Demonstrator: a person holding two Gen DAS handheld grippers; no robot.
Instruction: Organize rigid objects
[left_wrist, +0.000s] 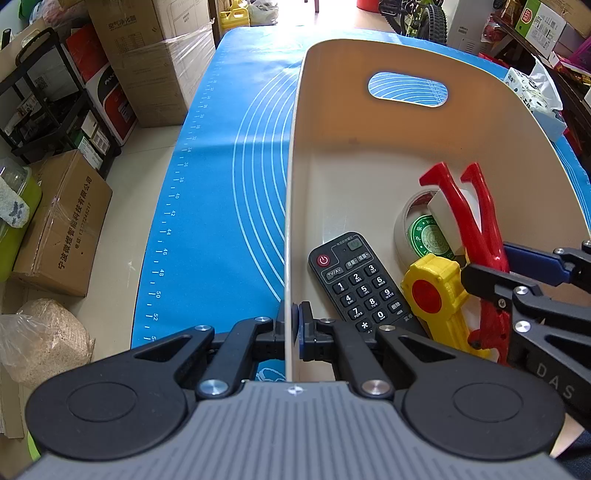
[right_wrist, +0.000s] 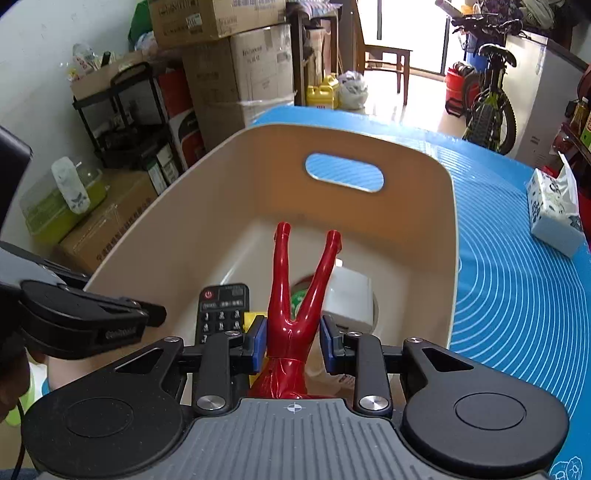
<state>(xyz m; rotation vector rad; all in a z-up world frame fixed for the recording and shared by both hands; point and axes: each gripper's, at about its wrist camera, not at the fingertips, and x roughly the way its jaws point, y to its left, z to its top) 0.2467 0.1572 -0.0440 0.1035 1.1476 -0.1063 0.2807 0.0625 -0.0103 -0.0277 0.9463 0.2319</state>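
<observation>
We are in the placing step: our left gripper (left_wrist: 294, 325) is pressed together on the near wall of the beige storage bin (left_wrist: 332, 122), pinching the thin rim to steady it on the blue baking mat (left_wrist: 221, 184), while our right gripper (right_wrist: 293, 341) holds a red plastic figure (right_wrist: 291, 332) by its waist, legs pointing forward over the bin's interior. In the right wrist view the blue pads sit either side of the figure with a slight gap visible on the right, so we judge it a grip, though contact on that side is hard to confirm. Already lying in the bin are a black remote control (left_wrist: 360, 284), a yellow toy with a red disc (left_wrist: 436, 291), a roll of tape with a green label (left_wrist: 424, 229) and a white block (left_wrist: 447, 218) resting on it. The figure hangs just above these, not yet set down. Next, we judge, the right gripper should lower the figure into the free floor toward the bin's far end, then spread its fingers, keeping clear of the tape and the white block so nothing topples.
</observation>
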